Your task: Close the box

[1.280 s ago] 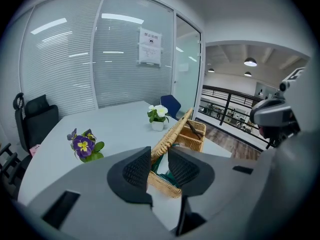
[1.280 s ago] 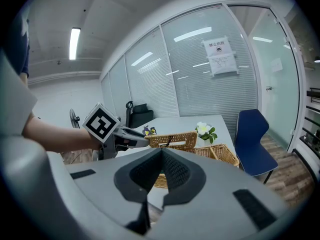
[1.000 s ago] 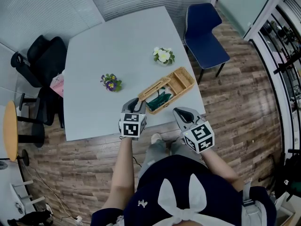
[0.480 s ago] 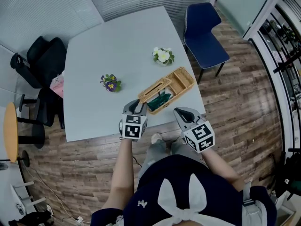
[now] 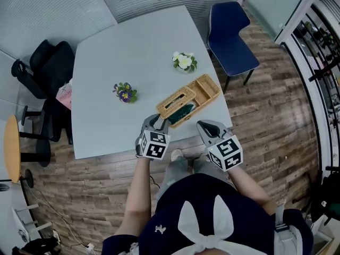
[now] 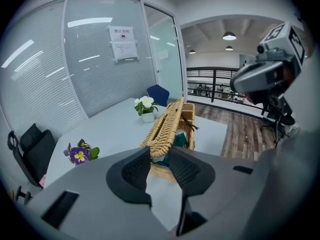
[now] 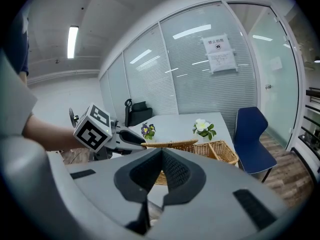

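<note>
The wicker box (image 5: 204, 89) sits near the front edge of the counter (image 5: 117, 52), just ahead of the person. Its lid (image 6: 169, 124) stands half-raised on edge, with its near end pinched between the fingers of the left gripper (image 6: 159, 159). Something green (image 5: 184, 110) shows inside. The right gripper (image 7: 161, 160) hovers by the counter's near edge, fingers pressed together on nothing. A purple pansy (image 5: 125, 92) and white flowers (image 5: 184, 61) stand farther back.
</note>
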A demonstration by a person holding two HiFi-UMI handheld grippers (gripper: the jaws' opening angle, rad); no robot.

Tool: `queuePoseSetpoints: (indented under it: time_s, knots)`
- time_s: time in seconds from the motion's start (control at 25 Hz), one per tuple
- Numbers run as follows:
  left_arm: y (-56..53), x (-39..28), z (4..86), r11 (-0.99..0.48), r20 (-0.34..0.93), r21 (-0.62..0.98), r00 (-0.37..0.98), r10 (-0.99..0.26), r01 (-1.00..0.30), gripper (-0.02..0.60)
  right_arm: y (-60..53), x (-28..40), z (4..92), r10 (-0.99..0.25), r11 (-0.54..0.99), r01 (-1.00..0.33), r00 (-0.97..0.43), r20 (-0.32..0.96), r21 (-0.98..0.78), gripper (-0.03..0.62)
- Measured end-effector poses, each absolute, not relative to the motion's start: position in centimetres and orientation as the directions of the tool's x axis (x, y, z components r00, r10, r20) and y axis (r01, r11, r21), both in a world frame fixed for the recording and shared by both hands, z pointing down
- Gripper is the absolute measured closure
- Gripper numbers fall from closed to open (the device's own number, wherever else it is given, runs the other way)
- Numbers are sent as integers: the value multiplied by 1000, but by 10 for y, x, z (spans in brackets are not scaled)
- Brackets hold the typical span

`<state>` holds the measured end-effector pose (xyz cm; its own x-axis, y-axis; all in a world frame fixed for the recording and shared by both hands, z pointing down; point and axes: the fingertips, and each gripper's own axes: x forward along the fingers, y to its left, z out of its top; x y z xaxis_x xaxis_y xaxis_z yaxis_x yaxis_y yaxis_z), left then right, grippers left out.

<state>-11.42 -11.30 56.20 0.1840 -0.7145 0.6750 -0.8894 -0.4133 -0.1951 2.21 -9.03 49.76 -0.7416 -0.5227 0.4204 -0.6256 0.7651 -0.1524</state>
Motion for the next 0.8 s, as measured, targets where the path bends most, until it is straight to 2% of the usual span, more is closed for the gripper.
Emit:
queuePoseSetpoints:
  time_s: [0.8]
  knots:
    - [-100, -103, 586, -475, 718, -270, 153, -679, -838, 442, -89, 26, 503, -521, 759, -631, -738, 429, -163, 589]
